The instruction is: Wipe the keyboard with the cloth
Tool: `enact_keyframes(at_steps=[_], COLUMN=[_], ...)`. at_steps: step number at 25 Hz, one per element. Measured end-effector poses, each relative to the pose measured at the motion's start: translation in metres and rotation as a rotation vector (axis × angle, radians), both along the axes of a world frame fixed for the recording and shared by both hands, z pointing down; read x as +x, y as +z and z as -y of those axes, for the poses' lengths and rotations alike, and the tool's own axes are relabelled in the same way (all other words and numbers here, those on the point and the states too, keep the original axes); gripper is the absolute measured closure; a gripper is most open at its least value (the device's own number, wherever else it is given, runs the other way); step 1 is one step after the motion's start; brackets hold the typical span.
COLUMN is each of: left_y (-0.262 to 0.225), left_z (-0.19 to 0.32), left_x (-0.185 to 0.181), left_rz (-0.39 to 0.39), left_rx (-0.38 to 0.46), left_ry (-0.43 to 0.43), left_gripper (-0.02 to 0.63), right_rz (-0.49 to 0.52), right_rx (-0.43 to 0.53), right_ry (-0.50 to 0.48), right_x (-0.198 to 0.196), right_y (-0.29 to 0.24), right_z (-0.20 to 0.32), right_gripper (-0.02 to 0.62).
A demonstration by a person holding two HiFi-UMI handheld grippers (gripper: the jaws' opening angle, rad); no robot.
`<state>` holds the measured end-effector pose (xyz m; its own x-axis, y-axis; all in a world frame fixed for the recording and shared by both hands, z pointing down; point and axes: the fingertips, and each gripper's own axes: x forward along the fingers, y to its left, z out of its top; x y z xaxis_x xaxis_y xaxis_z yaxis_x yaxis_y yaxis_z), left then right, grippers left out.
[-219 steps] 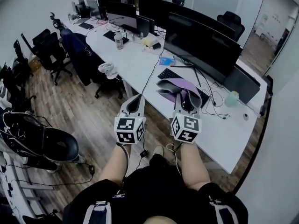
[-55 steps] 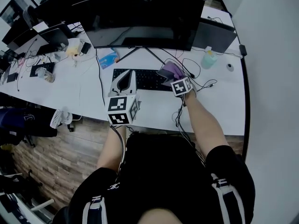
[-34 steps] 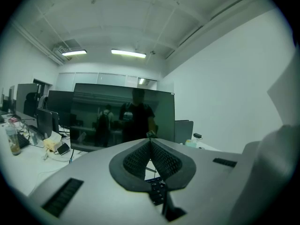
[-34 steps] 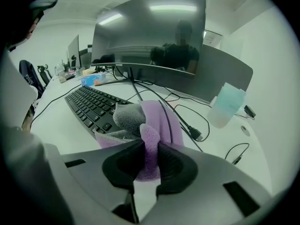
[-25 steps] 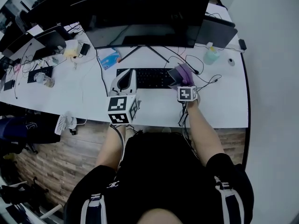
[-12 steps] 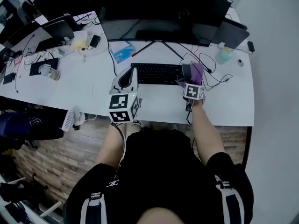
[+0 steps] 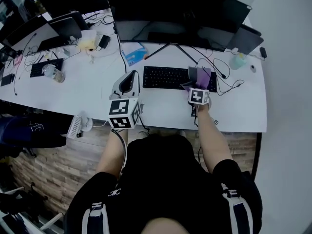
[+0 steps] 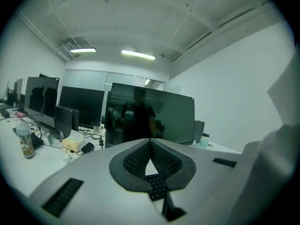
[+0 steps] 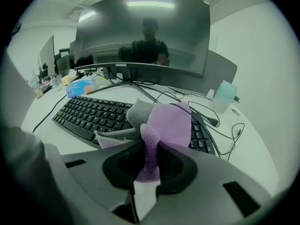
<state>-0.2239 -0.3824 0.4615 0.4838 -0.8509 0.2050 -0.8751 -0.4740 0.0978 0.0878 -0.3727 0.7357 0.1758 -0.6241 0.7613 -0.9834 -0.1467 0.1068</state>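
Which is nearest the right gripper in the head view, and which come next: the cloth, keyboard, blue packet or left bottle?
1. Cloth, in its jaws.
2. Keyboard, just left.
3. Blue packet, farther back-left.
4. Left bottle, far left.

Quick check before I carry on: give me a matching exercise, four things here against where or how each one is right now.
Things:
1. cloth
2. keyboard
3. left gripper
4. bottle

States:
A. shut, nothing between its jaws
B. stands on the desk, to the right of the black keys
C. clamped in the right gripper
D. lies flat in front of the big monitor

Pairs: 1-C, 2-D, 3-A, 4-B
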Motion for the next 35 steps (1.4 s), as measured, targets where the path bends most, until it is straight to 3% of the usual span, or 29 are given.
enact_keyframes(at_steps=[18,35], left_y=[0.000,-0.005], left_z=[0.017,0.022], left_x=[-0.053,-0.101], left_rz=[0.010,0.016], left_rx=[0.014,0.021], left_ry=[0.012,-0.053], left_gripper=[0.588,0.588], right_rz=[-0.005,0.021], right_rx=[0.007,-0.009], right_ry=[-0.061,-0.282], right_x=[-0.084,-0.201], right_y=[-0.001,-0.003], right_z=[0.025,0.051], right_gripper=[0.512,0.512])
